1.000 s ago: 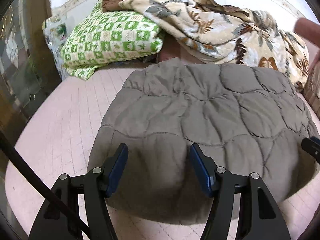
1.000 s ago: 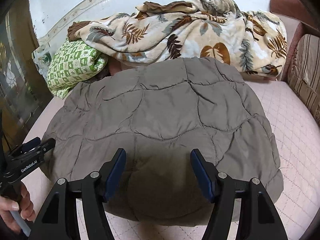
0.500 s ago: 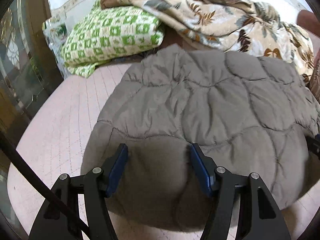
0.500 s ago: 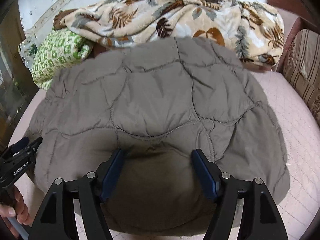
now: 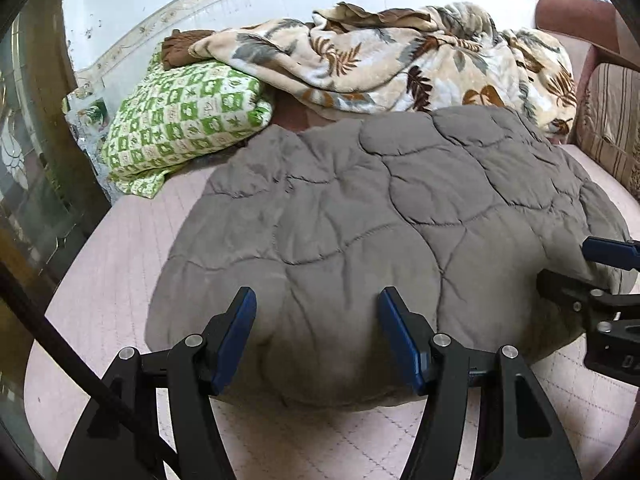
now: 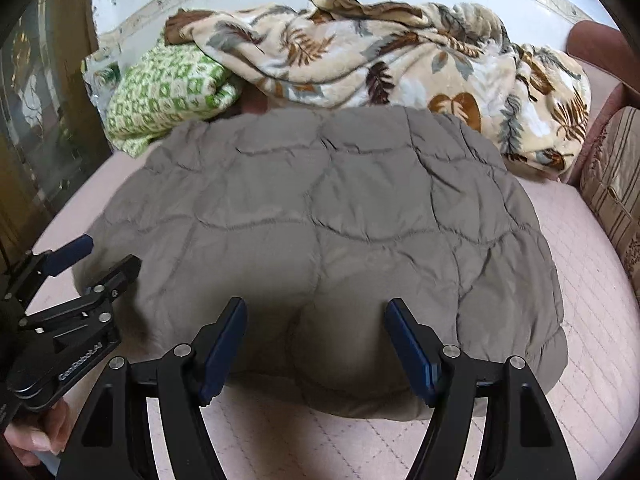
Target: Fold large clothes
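Note:
A grey-brown quilted garment [image 5: 360, 208] [image 6: 320, 208] lies folded in a thick rounded bundle on a pink quilted mattress [image 5: 112, 264] [image 6: 592, 320]. My left gripper [image 5: 316, 312] stands open over the bundle's near edge, its blue pads apart with cloth bulging below them. In the right wrist view the left gripper [image 6: 100, 258] sits at the bundle's left side, held by a hand [image 6: 40, 436]. My right gripper [image 6: 316, 320] is open over the near edge too, further right. The left wrist view shows the right gripper [image 5: 588, 268] at the bundle's right side.
A crumpled leaf-print blanket [image 5: 380, 64] [image 6: 360, 60] and a green checked pillow [image 5: 188, 116] [image 6: 164, 96] lie against the back wall. A striped cushion [image 5: 612, 120] [image 6: 616, 184] stands at the right. A glass-fronted cabinet [image 5: 32, 160] closes off the left.
Both views have shifted across the bundle and each gripper now shows larger in the other's view. The right jaws stand a little wider. The bundle has kept its shape.

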Available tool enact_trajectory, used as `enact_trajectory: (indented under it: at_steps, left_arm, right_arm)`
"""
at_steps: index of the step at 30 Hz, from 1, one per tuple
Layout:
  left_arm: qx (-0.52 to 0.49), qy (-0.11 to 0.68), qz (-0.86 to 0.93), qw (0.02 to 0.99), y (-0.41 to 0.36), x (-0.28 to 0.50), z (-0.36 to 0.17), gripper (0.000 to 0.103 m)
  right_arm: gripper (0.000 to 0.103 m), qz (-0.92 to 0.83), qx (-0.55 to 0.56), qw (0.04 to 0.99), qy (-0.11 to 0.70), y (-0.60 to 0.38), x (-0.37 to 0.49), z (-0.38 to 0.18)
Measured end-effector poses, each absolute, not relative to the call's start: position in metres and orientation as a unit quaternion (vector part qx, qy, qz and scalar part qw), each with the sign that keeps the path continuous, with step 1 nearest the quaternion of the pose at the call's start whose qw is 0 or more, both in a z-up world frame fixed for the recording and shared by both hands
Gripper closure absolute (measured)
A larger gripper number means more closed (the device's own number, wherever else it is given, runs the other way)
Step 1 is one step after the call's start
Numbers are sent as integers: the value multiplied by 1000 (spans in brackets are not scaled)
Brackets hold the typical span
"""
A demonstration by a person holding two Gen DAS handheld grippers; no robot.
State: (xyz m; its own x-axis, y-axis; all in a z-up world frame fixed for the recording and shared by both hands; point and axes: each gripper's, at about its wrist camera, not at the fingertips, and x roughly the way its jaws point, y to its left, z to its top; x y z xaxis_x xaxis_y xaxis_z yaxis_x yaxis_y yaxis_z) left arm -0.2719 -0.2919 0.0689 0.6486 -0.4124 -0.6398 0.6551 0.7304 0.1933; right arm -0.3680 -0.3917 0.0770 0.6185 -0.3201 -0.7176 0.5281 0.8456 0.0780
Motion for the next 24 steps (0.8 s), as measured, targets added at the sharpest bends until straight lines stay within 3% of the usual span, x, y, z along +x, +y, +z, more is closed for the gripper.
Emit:
enact_trajectory:
  at_steps: [24]
  left_arm:
    - [220,302,-303,877,-301,-268,54,40]
  right_arm:
    - [19,-240,147,878,386,-400,-360,59]
